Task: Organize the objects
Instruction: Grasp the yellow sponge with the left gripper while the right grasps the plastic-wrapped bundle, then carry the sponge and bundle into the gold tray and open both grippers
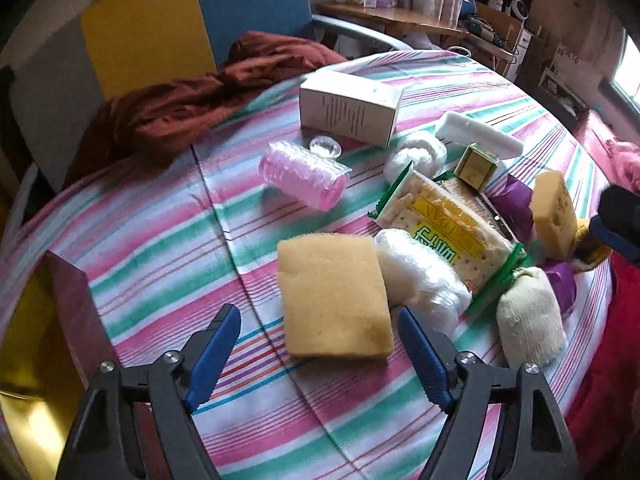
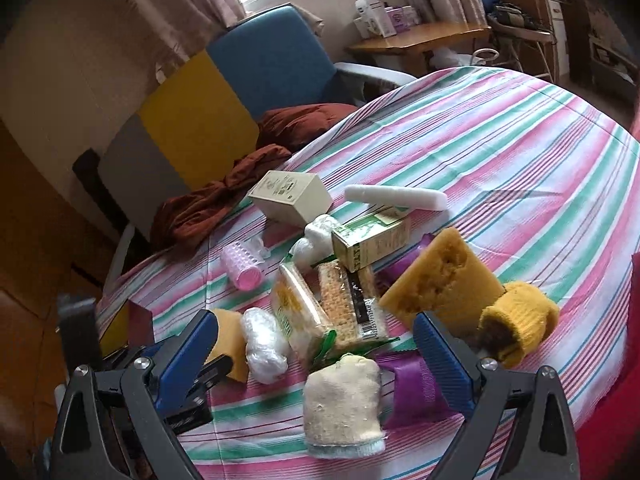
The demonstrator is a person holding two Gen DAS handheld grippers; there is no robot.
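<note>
A pile of small objects lies on a striped tablecloth [image 1: 160, 220]. My left gripper [image 1: 320, 324] is open, its fingers either side of the near end of a flat yellow sponge [image 1: 334, 296]. Beside the sponge lie a clear plastic bundle [image 1: 420, 280], a cracker pack [image 1: 448, 224], a cream sock roll [image 1: 528, 316] and a pink ribbed roll [image 1: 304, 176]. My right gripper [image 2: 316, 328] is open above the cream sock roll [image 2: 342, 400], with a purple item [image 2: 416, 388], a second yellow sponge [image 2: 440, 280] and a yellow sock roll [image 2: 520, 320] close by.
A white box [image 1: 352, 108], a white foam bar [image 1: 480, 136] and a small green box [image 1: 478, 166] lie further back. A rust-red cloth [image 1: 192, 108] drapes over the table's far edge onto a blue and yellow chair [image 1: 180, 28]. A dark red open box [image 1: 68, 300] stands at the left edge.
</note>
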